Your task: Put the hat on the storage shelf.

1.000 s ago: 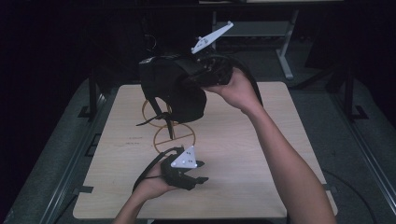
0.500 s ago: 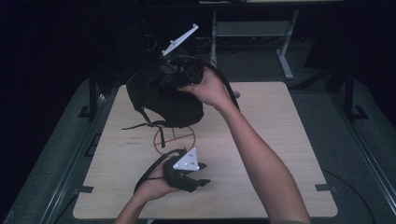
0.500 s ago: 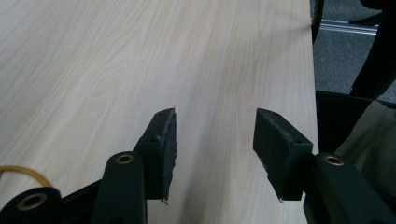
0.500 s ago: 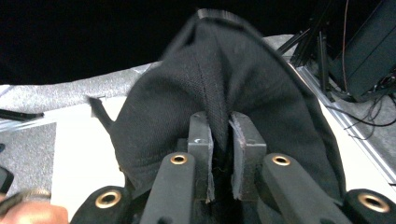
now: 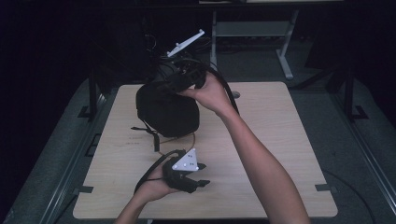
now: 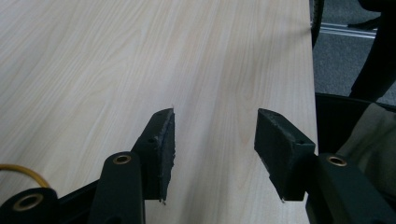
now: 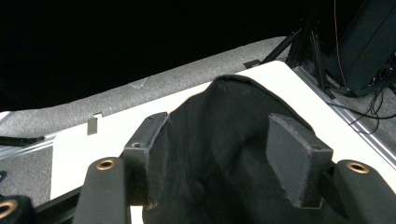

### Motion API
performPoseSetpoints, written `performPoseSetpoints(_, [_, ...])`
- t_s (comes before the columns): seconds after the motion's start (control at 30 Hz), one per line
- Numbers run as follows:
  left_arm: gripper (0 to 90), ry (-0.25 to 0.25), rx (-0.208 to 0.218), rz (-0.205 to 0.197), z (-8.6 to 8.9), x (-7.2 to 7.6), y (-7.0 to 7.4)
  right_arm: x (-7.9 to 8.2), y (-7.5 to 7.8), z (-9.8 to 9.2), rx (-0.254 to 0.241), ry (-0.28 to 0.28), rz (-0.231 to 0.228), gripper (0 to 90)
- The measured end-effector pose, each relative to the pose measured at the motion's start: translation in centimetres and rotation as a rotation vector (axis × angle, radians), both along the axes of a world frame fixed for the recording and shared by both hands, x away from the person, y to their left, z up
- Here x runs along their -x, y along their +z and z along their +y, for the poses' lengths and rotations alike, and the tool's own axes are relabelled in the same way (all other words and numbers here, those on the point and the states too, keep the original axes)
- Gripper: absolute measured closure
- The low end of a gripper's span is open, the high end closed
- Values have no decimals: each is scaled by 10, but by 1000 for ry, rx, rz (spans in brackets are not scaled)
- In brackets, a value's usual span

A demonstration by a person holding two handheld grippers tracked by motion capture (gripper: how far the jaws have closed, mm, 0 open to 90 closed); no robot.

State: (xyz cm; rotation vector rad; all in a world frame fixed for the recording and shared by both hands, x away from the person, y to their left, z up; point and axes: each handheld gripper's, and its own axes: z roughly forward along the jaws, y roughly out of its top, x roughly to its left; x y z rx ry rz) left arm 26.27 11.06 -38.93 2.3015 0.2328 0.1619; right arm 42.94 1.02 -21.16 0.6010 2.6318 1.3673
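One black bag (image 5: 167, 111) (contents hidden) sits on the table (image 5: 280, 140); the right gripper (image 7: 224, 158), just opening, straddles it unpinched.

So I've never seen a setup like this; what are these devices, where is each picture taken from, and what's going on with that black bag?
A person at a wooden table holds a two-jaw hand gripper in each hand. The high view looks down from above; each gripper view rides on a gripper and looks along its black jaws. The right gripper is over a black fabric bag standing on the table. Its jaws have just been opening and stand apart with the cloth between them, not pinched. The left gripper rests near the table's front edge, open, over bare wood. A thin yellowish ring lies beside the bag.
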Motion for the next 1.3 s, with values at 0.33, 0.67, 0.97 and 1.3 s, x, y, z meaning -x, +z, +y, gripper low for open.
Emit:
performPoseSetpoints(0.33, [447,33,12,14,4,-5,-3,1,-9,-33,-11,-29,22,334])
performPoseSetpoints(0.67, [426,55,10,40,8,-8,-6,2,-15,-62,-31,-65,44,306])
performPoseSetpoints(0.97, [420,60,17,51,7,-9,-8,5,-20,-92,-45,-105,59,290])
performPoseSetpoints(1.3, [406,62,20,53,8,-11,-10,9,-25,-115,-55,-130,58,273])
